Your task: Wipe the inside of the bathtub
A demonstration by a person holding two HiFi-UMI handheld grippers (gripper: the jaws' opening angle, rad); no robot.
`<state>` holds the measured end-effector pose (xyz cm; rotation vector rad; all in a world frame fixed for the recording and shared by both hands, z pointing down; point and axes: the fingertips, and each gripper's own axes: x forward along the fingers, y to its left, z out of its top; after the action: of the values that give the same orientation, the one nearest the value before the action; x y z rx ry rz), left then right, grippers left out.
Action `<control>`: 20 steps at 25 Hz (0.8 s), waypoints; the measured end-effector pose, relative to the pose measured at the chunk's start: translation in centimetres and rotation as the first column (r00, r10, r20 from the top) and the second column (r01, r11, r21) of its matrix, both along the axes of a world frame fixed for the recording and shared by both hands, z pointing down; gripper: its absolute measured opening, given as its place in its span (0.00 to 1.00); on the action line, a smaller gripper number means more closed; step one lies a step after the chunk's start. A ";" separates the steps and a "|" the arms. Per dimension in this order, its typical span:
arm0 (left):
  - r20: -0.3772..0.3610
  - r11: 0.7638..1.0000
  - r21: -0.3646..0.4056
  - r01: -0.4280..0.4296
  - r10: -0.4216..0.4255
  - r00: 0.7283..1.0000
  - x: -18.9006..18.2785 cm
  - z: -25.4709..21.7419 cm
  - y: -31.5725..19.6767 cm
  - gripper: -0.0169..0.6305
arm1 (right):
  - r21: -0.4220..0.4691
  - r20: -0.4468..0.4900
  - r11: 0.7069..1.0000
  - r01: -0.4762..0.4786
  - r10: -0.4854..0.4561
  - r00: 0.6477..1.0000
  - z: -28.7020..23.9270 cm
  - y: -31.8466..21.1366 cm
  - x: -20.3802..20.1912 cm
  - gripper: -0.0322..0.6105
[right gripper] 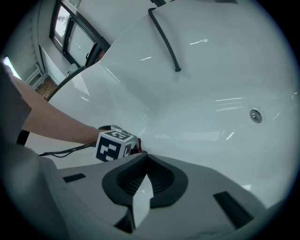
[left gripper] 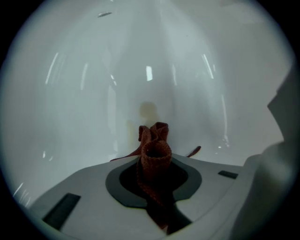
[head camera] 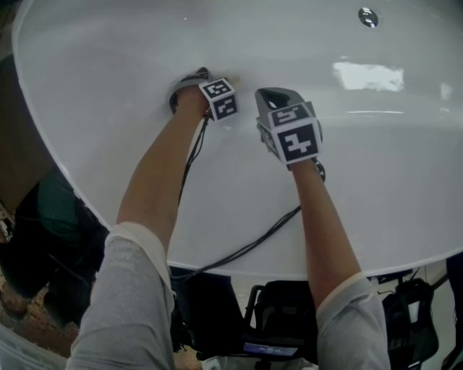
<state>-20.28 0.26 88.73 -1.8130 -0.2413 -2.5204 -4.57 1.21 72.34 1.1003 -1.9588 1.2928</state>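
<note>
Left claw (left gripper: 153,174) is clenched on a dark red cloth (left gripper: 154,149). The cloth bunches up between the jaws and sticks out past their tips towards the white inner wall of the bathtub (left gripper: 84,93). Contact between cloth and wall cannot be confirmed. Right claw (right gripper: 143,158) is clenched with nothing in it. It is held just beside the left claw (head camera: 187,85), over the tub's inner slope. A round metal fitting (head camera: 368,16) sits well apart on the far wall.

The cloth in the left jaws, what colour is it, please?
Cloth: rusty red-brown, best in left gripper view.
</note>
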 end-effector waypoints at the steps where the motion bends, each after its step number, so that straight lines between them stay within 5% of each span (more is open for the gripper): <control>1: -0.021 0.999 0.045 0.004 -0.003 1.000 0.4 0.0 -1.7 0.16 | -0.002 -0.002 1.000 -0.004 0.004 1.000 0.0 0.0 0.1 0.06; 3: -0.058 0.994 0.103 0.024 -0.018 0.998 1.1 -0.1 -4.7 0.16 | -0.007 -0.004 1.000 -0.007 0.007 1.000 0.1 0.0 0.2 0.06; 6: -0.076 0.995 0.093 0.041 -0.034 0.997 1.4 -0.2 -6.2 0.16 | -0.007 -0.003 1.000 -0.009 0.009 1.000 0.2 -0.2 0.2 0.06; 15: -0.024 0.982 -0.182 0.050 -0.056 0.998 2.8 0.1 4.3 0.16 | -0.013 0.000 1.000 -0.016 0.016 1.000 0.7 0.0 0.4 0.06; 20: 0.005 0.976 -0.213 0.050 -0.050 0.999 3.3 0.4 5.4 0.15 | -0.005 -0.008 0.997 -0.071 0.071 0.997 0.7 -0.9 2.0 0.06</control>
<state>-16.99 5.62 89.08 -1.9133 -0.4895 -2.6181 -2.54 0.31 73.02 1.1805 -1.9251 1.3271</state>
